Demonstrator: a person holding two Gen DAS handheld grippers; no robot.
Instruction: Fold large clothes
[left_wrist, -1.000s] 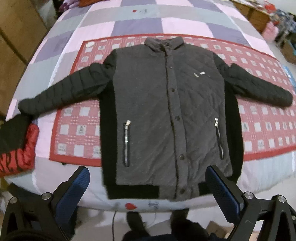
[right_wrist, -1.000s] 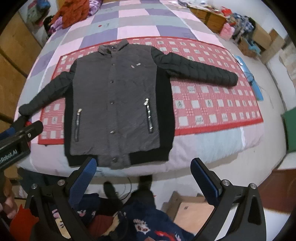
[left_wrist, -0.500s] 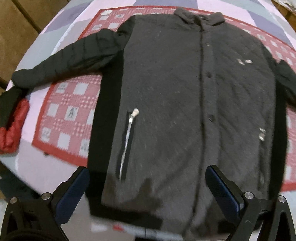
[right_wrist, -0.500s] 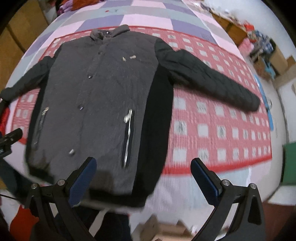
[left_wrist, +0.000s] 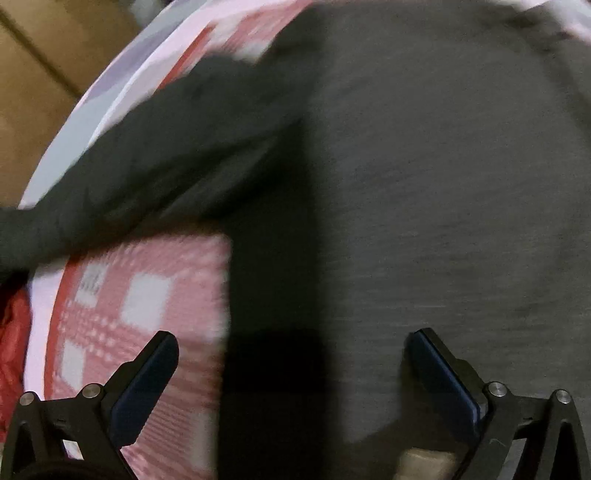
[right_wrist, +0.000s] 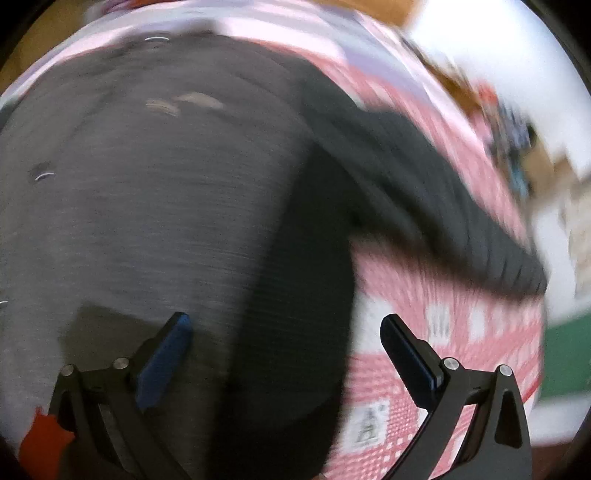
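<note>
- On the bed, a grey and black jacket (left_wrist: 424, 192) lies flat on a red checked blanket (left_wrist: 140, 306).
- The left tool (left_wrist: 291, 354) is wide open, holding nothing, over the jacket's black side.
- The right tool (right_wrist: 286, 332) is wide open too, empty, over the other black side.
- Both pictures are blurry.
</note>
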